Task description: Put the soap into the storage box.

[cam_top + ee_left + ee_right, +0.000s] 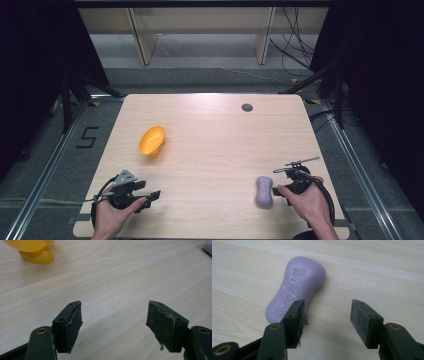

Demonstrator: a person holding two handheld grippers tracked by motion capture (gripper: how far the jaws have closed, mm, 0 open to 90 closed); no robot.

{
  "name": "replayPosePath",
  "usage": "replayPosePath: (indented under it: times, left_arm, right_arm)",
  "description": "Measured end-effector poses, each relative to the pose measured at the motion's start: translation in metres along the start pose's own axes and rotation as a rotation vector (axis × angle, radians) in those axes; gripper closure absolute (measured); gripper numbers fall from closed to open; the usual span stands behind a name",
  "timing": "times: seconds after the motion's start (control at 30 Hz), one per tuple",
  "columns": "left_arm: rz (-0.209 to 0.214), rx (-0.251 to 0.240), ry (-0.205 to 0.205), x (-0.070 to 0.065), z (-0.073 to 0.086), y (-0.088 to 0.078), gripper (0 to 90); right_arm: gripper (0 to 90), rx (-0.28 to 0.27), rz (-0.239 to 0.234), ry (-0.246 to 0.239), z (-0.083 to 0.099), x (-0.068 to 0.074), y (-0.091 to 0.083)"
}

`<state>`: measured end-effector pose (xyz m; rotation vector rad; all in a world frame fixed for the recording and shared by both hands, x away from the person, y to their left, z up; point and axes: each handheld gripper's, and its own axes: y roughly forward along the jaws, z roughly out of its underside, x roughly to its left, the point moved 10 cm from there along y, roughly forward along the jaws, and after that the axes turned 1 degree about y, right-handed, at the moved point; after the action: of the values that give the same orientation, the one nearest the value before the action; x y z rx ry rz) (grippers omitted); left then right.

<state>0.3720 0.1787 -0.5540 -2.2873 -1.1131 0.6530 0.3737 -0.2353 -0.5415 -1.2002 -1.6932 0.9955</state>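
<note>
A lilac bar of soap point(264, 191) with a narrowed waist lies flat on the wooden table point(215, 135) near the front right. My right gripper point(278, 187) sits just to its right, pointing left at it. In the right gripper view the soap point(297, 288) lies ahead and left, its near end behind the left pad point(297, 315). The right gripper point(327, 312) is open over bare wood. An orange-yellow bowl point(152, 141) is tipped on its side at the table's left. My left gripper point(154, 194) rests at the front left, open point(113, 315), with the bowl point(35, 252) far ahead.
A small dark round hole point(247, 107) sits near the table's far edge. Wooden frame legs point(142, 42) and cables point(295, 45) stand on the floor beyond. Metal rails point(45, 175) run along both sides of the table. A corner of the soap point(208, 246) shows at top right.
</note>
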Motion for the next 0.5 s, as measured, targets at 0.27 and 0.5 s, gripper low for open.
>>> replayPosePath:
  times: [0.27, 0.5]
  left_arm:
    - [0.000, 0.012, -0.004, 0.004, -0.001, 0.003, 27.7]
    - [0.008, 0.017, 0.006, 0.002, -0.001, 0.004, 27.8]
  right_arm:
    - [42.0, 0.043, 0.021, -0.034, -0.005, 0.014, -0.002]
    - [41.8, 0.105, 0.003, 0.050, -0.011, 0.031, -0.002]
